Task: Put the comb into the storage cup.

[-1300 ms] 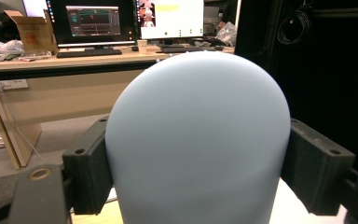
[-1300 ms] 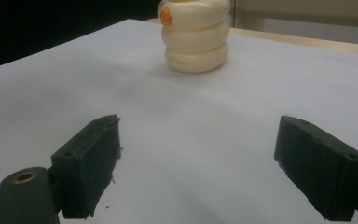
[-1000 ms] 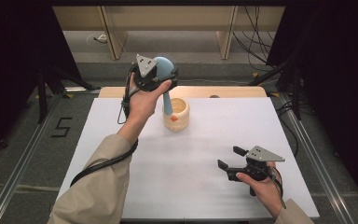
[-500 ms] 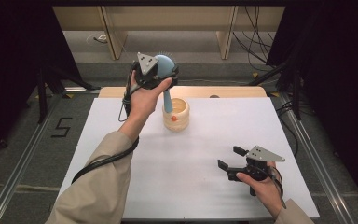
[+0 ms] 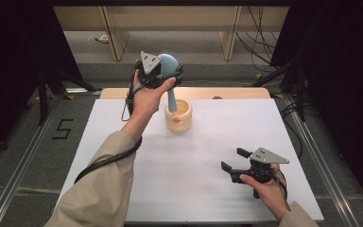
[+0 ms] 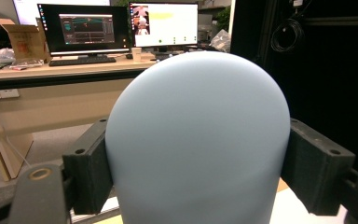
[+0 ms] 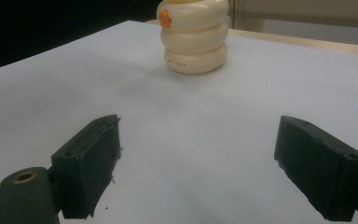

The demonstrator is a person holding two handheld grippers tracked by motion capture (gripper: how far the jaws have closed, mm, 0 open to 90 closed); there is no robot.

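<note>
My left gripper (image 5: 164,72) is raised above the back of the white table (image 5: 203,146) and is shut on the rounded head of a light blue brush (image 5: 171,64). The brush handle hangs down into a cream ribbed cup (image 5: 178,118) with a small orange mark on its side. In the left gripper view the blue brush head (image 6: 198,135) sits clamped between the two black pads. My right gripper (image 5: 233,159) rests low near the front right of the table, open and holding nothing. In the right gripper view the cup (image 7: 195,35) stands well ahead of the open right gripper (image 7: 200,163).
A wooden ledge (image 5: 236,92) runs along the table's far edge. Black frame posts (image 5: 300,90) and cables stand at both back corners. A floor mark "5" (image 5: 63,128) lies to the left. A desk with monitors (image 6: 121,28) stands far behind.
The left gripper has edged very slightly upward with the brush. The right gripper has stayed where it was, still open.
</note>
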